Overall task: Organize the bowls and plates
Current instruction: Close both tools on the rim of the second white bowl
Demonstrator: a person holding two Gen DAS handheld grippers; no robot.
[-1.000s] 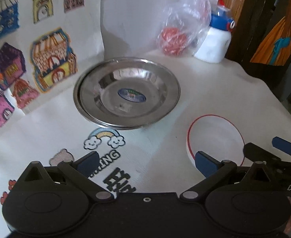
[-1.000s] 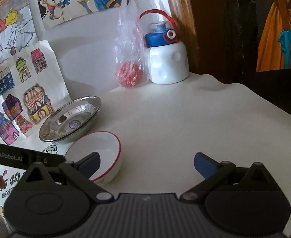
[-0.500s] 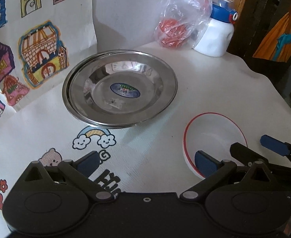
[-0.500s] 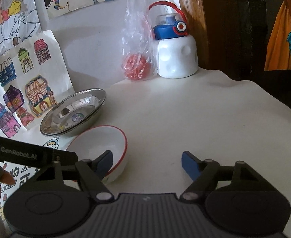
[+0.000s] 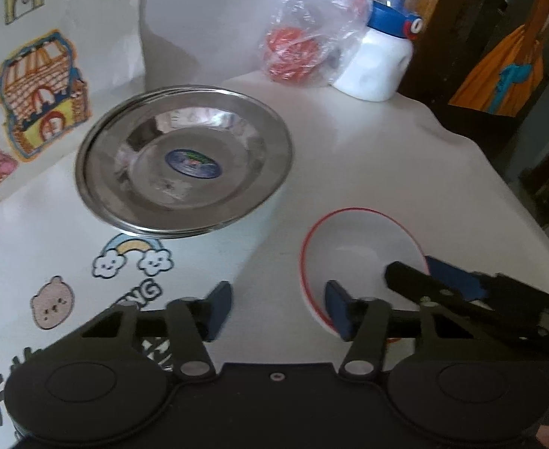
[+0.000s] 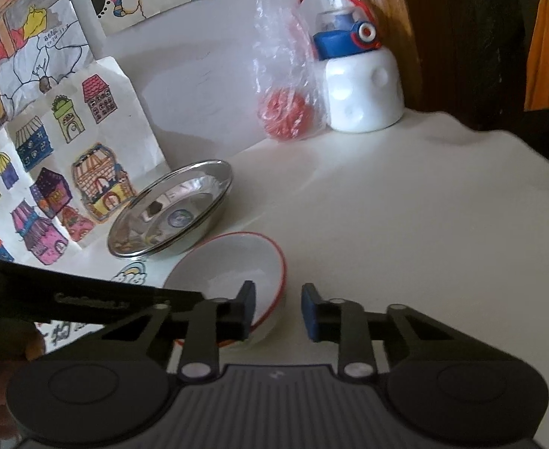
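A steel plate with a blue sticker sits on the white table near the wall; it also shows in the right wrist view. A white bowl with a red rim stands to its right, also in the right wrist view. My right gripper straddles the bowl's near rim, one pad inside and one outside, with a gap still showing. My left gripper is open and empty just left of the bowl; its right pad overlaps the bowl's near-left rim.
A plastic bag with a red item and a white bottle with a blue cap stand at the back by the wall. Coloured drawings lean at the left. The table edge drops off at the right.
My right gripper's jaws have narrowed from wide open to a small gap around the bowl's rim. My left gripper's jaws have also narrowed and it has moved closer to the plate.
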